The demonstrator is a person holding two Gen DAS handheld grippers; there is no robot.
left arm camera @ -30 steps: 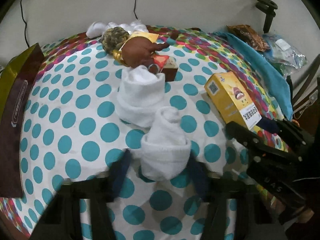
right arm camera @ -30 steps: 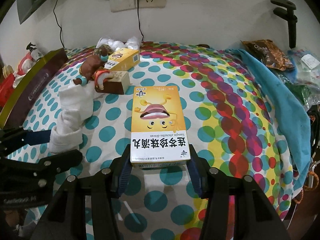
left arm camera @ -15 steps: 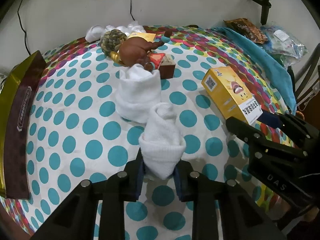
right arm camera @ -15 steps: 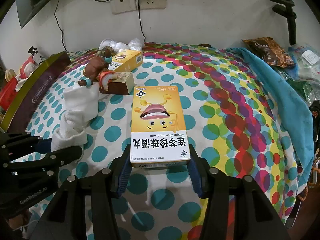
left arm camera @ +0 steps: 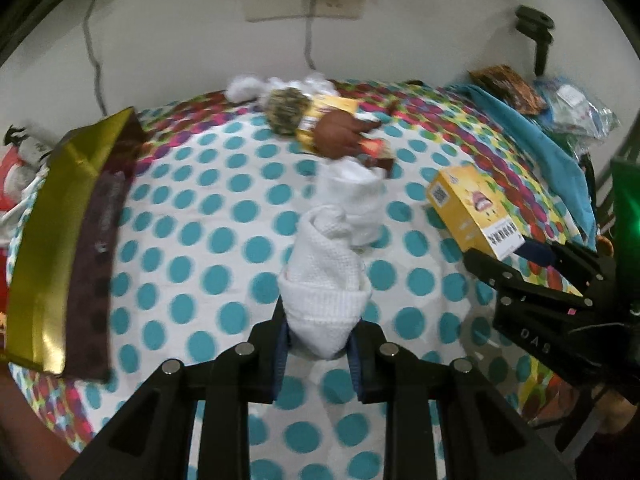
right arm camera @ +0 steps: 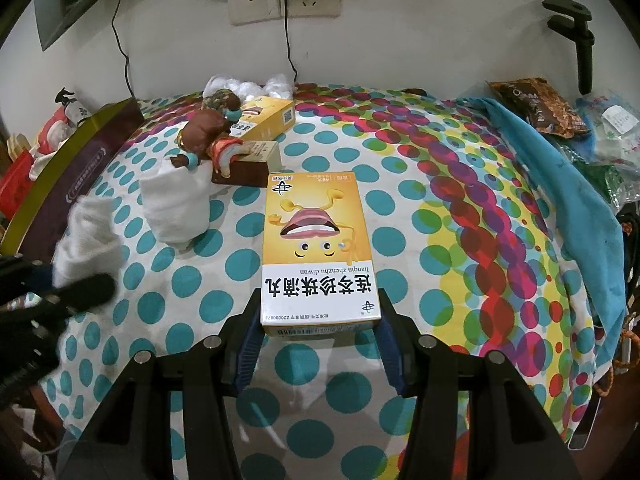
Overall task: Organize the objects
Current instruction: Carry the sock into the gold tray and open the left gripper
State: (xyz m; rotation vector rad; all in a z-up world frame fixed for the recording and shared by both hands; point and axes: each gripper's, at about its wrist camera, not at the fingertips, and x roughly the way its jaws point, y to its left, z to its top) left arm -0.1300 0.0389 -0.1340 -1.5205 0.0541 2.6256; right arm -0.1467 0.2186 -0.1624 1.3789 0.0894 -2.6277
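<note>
Left gripper (left arm camera: 318, 354) clamped on a rolled white towel (left arm camera: 326, 280), blue pads pinching its near cuffed end. Towel looks lifted off the cloth, though blur makes that hard to confirm; long axis runs straight away from the camera, open rolled end pointing to the far wall. Left view blurred.

Right gripper (right arm camera: 318, 344) closed on the near short end of a yellow medicine box (right arm camera: 318, 248), one pad on each long side. Box face up, long axis pointing away along the fingers, printed text upside down to the camera, barcode end nearest. Whether it rests on the cloth or is raised, cannot tell.

Second rolled towel (right arm camera: 178, 210) lies on the polka-dot tablecloth (right arm camera: 400, 216), just left of the box in the right view, just behind the held towel in the left view. Past it, a brown plush doll (right arm camera: 206, 136) draped over a small brown box (right arm camera: 250, 162). Behind those, another yellow box (right arm camera: 268, 118) lying on its side, and white wadding (right arm camera: 248, 86) at the wall.

Gold-and-maroon long box (left arm camera: 68, 248) along the left table edge, long axis running away. Blue cloth (right arm camera: 560, 184) down the right edge, snack bags (right arm camera: 536, 106) beyond it. Wall socket (right arm camera: 286, 2) with a plug and cables above. Black clamp (right arm camera: 576, 32) on the right of the wall.
</note>
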